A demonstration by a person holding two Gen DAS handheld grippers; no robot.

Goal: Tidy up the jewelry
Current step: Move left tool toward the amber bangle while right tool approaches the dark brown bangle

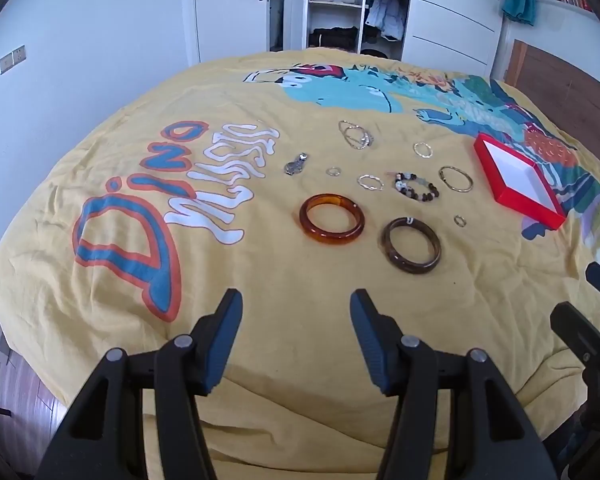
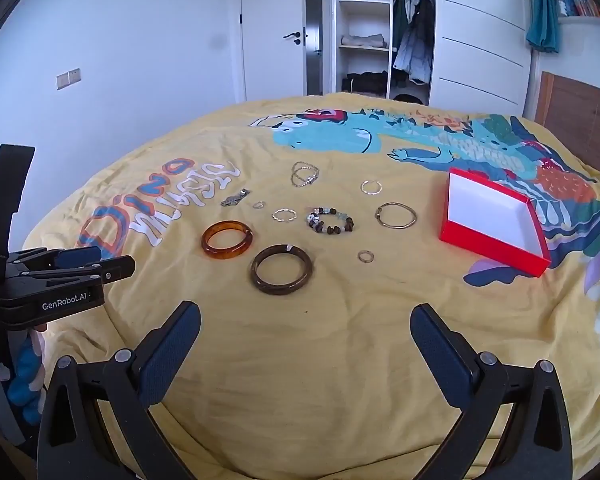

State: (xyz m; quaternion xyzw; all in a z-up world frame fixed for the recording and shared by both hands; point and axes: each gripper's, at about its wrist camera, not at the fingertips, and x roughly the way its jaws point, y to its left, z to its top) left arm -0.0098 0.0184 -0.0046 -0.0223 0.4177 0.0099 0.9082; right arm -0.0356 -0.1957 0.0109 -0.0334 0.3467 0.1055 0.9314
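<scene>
Both tongs, left tongs (image 1: 296,312) and right tongs (image 2: 306,328), hang spread and empty at frame bottom, facing scattered jewelry (image 2: 330,220) beside the open red box (image 2: 496,220) on the bed (image 2: 340,360), seemingly awaiting sorting.

Both the left gripper (image 1: 296,306) and the right gripper (image 2: 306,320) hover near the bedspread's (image 2: 340,360) front edge, jaws spread wide, holding nothing.

Bedspread (image 2: 340,360): yellow cloth, matt, creased, printed.
Amber bangle (image 2: 227,239): translucent, glossy, plastic-like.
Brown bangle (image 2: 281,269): dark, glossy, smooth.
Hoop (image 2: 396,215): thin gold-tone metal, shiny.
Bead bracelet (image 2: 330,221): mixed beads, brown and pale.
Box (image 2: 496,246): red card outside, matt white inside.
Headboard (image 2: 580,112): wood grain, matt.
</scene>
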